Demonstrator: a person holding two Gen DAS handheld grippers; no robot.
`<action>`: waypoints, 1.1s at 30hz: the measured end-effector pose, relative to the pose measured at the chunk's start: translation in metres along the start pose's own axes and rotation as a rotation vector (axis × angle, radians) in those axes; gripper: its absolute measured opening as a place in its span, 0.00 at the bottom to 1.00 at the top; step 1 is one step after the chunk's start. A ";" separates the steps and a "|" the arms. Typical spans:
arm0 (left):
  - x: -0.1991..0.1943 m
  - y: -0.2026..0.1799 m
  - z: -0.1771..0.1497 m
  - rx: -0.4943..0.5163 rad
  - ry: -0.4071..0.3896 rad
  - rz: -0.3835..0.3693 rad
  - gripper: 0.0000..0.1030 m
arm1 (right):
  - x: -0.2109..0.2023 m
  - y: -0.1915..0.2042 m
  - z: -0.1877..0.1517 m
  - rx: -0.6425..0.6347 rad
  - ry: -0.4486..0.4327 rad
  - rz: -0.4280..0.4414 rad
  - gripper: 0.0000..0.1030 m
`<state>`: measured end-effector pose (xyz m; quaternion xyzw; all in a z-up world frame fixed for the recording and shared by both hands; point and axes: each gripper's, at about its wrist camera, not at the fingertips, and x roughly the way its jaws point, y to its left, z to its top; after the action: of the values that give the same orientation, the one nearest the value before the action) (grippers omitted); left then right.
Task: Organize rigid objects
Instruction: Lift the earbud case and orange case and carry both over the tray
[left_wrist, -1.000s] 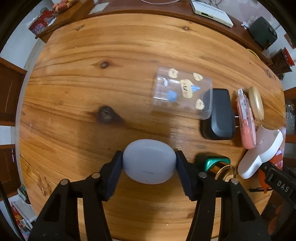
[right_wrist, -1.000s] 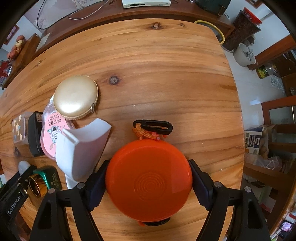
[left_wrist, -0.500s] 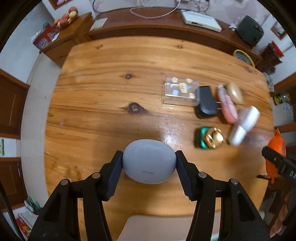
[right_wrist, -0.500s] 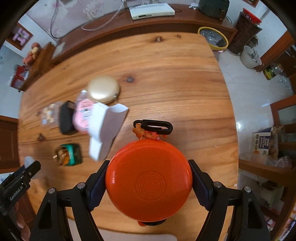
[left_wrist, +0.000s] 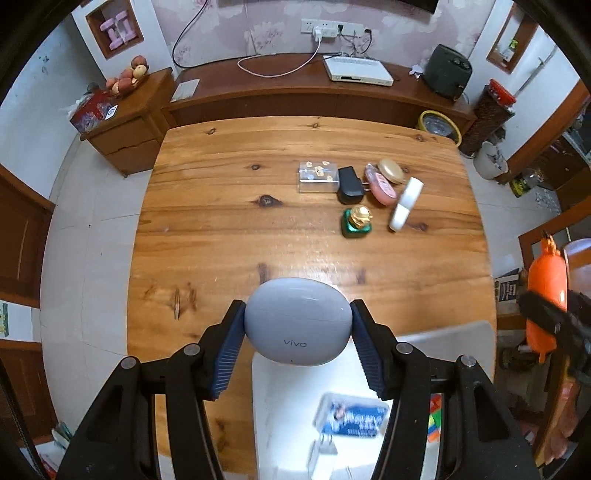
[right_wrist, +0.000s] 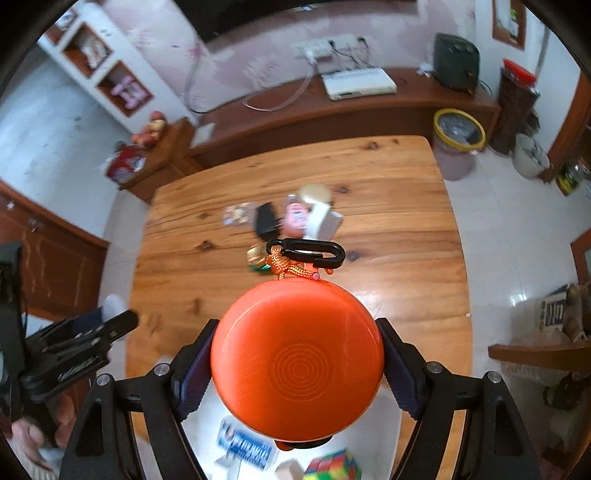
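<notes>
Grey earbud case, smooth, rigid, likely light and slippery, clamped at its ends in left tongs; orange disc case, rigid, gripped across its rim by right tongs.

1. Wooden table, knotted plank top, glare patch near the near edge.
2. On it, far right cluster: clear sticker-covered box, black charger touching its right side, pink oval item next, gold round case just behind that.
3. White wedge-shaped piece lying tilted, right of the pink item.
4. Green bottle with gold cap in front of the charger, apart from the row.
5. White tray at the near edge; blurred blue-and-white pack and multicoloured cube inside.
</notes>
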<state>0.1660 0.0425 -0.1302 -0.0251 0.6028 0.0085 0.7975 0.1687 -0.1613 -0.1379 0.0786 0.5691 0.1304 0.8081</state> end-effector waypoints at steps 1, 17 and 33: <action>-0.006 -0.001 -0.007 0.006 -0.011 0.003 0.58 | -0.007 0.005 -0.006 -0.017 -0.008 0.006 0.79; -0.006 -0.043 -0.103 0.151 0.012 0.035 0.58 | -0.017 0.029 -0.120 -0.164 0.049 0.038 0.79; 0.079 -0.048 -0.136 0.169 0.167 0.110 0.58 | 0.081 0.000 -0.156 -0.133 0.251 -0.080 0.79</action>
<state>0.0587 -0.0135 -0.2416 0.0746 0.6659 -0.0007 0.7423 0.0477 -0.1398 -0.2641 -0.0145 0.6583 0.1445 0.7386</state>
